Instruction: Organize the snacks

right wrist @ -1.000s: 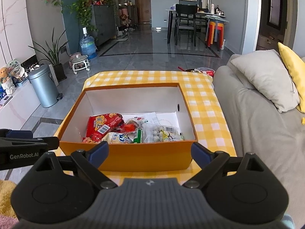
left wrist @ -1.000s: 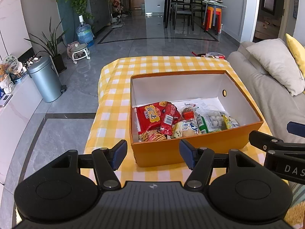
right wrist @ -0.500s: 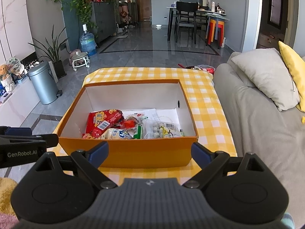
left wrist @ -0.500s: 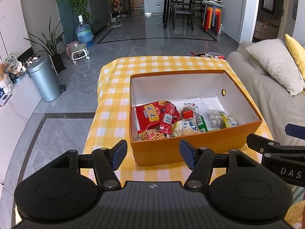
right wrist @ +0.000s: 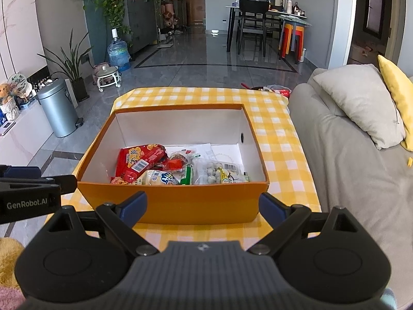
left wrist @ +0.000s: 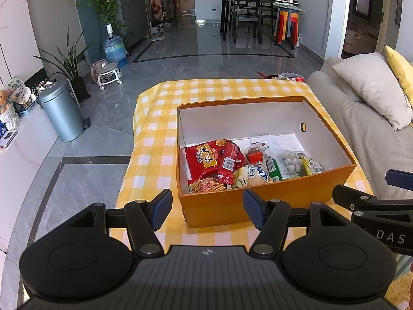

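An orange box point(left wrist: 258, 204) point(right wrist: 180, 201) with a white inside stands on the yellow checked tablecloth point(left wrist: 155, 139) point(right wrist: 278, 139). Several snack packets lie along its near wall: a red bag point(left wrist: 206, 157) point(right wrist: 134, 157), a pale bread packet point(left wrist: 250, 175) point(right wrist: 157, 178), a green stick point(left wrist: 272, 169), a clear bag of white balls point(left wrist: 291, 164) point(right wrist: 211, 171). My left gripper point(left wrist: 207, 210) hangs open in front of the box's near left corner, empty. My right gripper point(right wrist: 202, 206) is open before the near wall, empty. Each gripper's arm shows at the edge of the other view.
A grey sofa point(right wrist: 348, 160) with a grey cushion point(right wrist: 361, 103) and a yellow one runs along the table's right side. A metal bin point(left wrist: 60, 111) and plants stand left on the tiled floor. More packets point(left wrist: 289, 77) lie at the table's far right corner.
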The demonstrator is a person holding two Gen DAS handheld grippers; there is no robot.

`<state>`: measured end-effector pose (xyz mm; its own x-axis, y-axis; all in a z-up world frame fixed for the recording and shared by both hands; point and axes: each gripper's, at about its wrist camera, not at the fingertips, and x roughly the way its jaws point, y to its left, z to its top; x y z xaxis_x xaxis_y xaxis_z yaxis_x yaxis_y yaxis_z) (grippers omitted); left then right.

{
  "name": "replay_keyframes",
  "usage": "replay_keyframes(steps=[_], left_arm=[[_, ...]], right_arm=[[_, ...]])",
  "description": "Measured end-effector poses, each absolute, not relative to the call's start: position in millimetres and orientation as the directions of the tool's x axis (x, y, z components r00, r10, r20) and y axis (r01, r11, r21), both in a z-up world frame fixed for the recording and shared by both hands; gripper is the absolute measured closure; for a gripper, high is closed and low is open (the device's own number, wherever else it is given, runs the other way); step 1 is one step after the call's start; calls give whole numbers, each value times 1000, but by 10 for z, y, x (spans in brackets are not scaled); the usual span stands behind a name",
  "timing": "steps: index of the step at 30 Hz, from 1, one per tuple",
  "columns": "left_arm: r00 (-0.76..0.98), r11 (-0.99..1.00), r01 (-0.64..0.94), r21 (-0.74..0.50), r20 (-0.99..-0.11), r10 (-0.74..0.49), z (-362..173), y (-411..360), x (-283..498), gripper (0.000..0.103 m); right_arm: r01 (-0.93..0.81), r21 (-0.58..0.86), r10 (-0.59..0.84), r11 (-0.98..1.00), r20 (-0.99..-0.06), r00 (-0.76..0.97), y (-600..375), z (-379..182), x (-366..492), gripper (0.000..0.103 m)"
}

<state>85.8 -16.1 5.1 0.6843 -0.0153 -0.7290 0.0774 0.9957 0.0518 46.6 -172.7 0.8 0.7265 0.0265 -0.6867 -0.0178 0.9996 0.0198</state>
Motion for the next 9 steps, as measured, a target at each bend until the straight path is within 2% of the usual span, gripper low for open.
replay_keyframes(steps=[9], left_arm=[[715, 991, 109, 74, -698, -26, 90, -197, 801, 29]], right_arm=[[-8, 39, 33, 999, -705, 709, -1740, -5, 504, 13]])
